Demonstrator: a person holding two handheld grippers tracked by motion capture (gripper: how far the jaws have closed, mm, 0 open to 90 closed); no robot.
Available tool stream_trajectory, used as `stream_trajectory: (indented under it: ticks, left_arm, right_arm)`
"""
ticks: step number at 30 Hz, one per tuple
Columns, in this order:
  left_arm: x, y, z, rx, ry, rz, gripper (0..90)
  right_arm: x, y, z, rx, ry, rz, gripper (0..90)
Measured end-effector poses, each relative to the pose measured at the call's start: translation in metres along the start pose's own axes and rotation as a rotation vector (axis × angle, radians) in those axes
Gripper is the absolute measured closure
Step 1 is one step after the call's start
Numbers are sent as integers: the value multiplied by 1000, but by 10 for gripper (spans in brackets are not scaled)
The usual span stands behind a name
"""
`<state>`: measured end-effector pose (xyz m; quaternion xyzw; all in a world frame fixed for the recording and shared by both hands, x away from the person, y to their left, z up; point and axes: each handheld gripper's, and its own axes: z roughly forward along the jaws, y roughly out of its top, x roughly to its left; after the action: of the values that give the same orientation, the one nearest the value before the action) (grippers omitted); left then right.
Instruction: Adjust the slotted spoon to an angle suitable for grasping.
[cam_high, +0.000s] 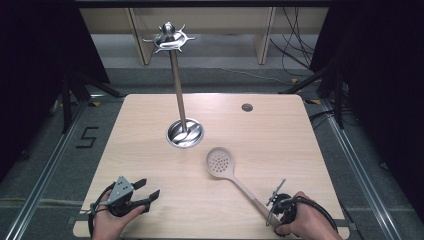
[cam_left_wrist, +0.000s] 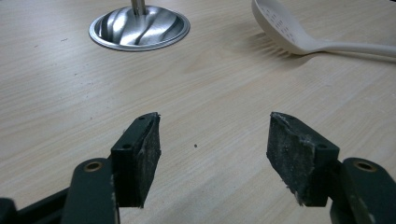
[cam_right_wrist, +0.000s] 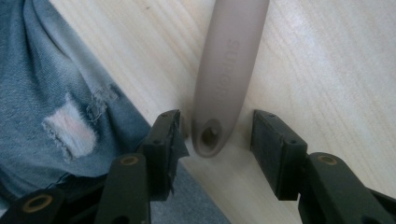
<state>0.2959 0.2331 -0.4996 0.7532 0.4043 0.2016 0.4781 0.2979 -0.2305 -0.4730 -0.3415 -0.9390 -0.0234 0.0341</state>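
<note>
A beige slotted spoon (cam_high: 220, 162) lies flat on the wooden table (cam_high: 280, 140), its head toward the middle and its handle running to the near right corner. My right gripper (cam_high: 274, 219) sits at the handle's end. In the right gripper view its jaws stand open on either side of the handle tip (cam_right_wrist: 210, 133), with a small gap at each pad (cam_right_wrist: 268, 135). A metal utensil stand (cam_high: 176, 75) with hooks on top rises from a round base (cam_high: 185, 133). My left gripper (cam_high: 148, 189) rests open at the near left, nothing between its pads (cam_left_wrist: 142, 149).
The spoon's head (cam_left_wrist: 275, 23) and the stand's base (cam_left_wrist: 139, 28) lie ahead of the left gripper. The table's near edge runs just under the right gripper, with the person's jeans (cam_right_wrist: 60, 93) below it. A small round grommet (cam_high: 247, 107) sits at the far right.
</note>
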Motion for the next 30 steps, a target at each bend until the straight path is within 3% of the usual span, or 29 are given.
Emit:
stream_trajectory:
  ticks: [1,4,7,11,15,18,20,24,26,28,30]
  left_arm:
    - [0,0,0,0,0,0,338]
    - [0,0,0,0,0,0,338]
    - [0,0,0,0,0,0,339]
    - [0,0,0,0,1,4,339]
    - [0,0,0,1,-1,1,339]
    - [0,0,0,1,-1,1,339]
    - [0,0,0,1,0,2,339]
    - [1,0,0,2,0,6,339]
    - [0,0,0,2,0,2,340]
    - [0,0,0,3,0,3,340]
    - [0,0,-1,6,7,5,339]
  right_arm:
    - [1,0,0,-13,-10,18,537]
    - [-1,2,1,-34,-23,-2,556]
    - [2,5,1,-28,-42,35,571]
    - [3,6,1,-23,-44,20,573]
    - [5,5,0,-23,-52,37,588]
    - [2,4,1,-47,-41,-20,587]
    - [3,3,0,-38,-52,19,553]
    - [3,2,-8,-92,-50,17,541]
    - [6,2,-14,-131,-48,31,598]
    - [6,2,-20,-155,-67,12,685]
    - [5,3,-22,-182,-51,7,836]
